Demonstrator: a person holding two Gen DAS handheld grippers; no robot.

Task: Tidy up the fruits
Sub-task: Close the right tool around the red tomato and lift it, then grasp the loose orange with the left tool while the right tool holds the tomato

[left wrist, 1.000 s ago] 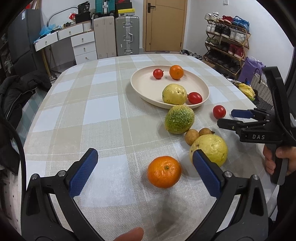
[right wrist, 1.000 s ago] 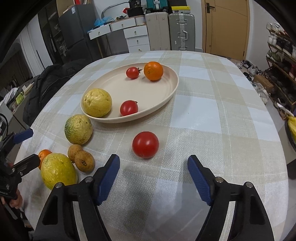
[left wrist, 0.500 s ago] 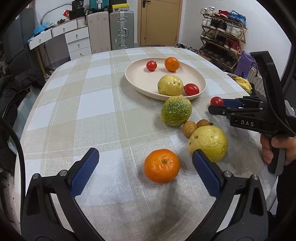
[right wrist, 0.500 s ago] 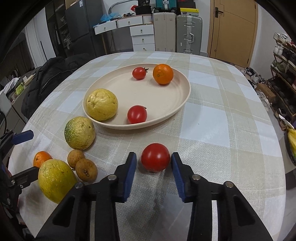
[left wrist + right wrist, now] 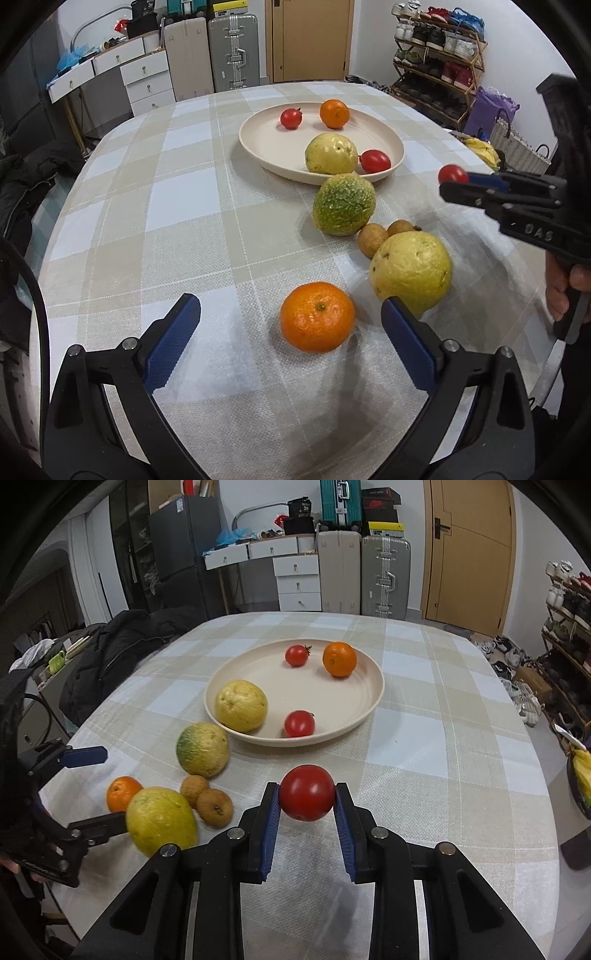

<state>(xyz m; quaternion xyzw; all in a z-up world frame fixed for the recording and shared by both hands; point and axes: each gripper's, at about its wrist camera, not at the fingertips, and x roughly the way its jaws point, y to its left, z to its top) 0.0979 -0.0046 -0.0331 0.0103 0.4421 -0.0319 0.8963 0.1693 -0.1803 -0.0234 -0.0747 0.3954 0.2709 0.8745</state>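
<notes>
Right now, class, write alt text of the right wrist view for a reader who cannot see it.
The right hand-held gripper clamps a red tomato above a checked tablecloth. Beyond it a cream plate holds two tomatoes, an orange and a yellow fruit. More fruit lies loose at left.

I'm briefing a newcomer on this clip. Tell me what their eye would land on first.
First, the red tomato pinched between the blue pads of the right gripper, whose jaws have just closed on it, above the checked tablecloth. Behind it, the cream plate already holds two tomatoes, an orange and a yellow fruit. Nearer the open left gripper an orange lies among loose fruit.
</notes>
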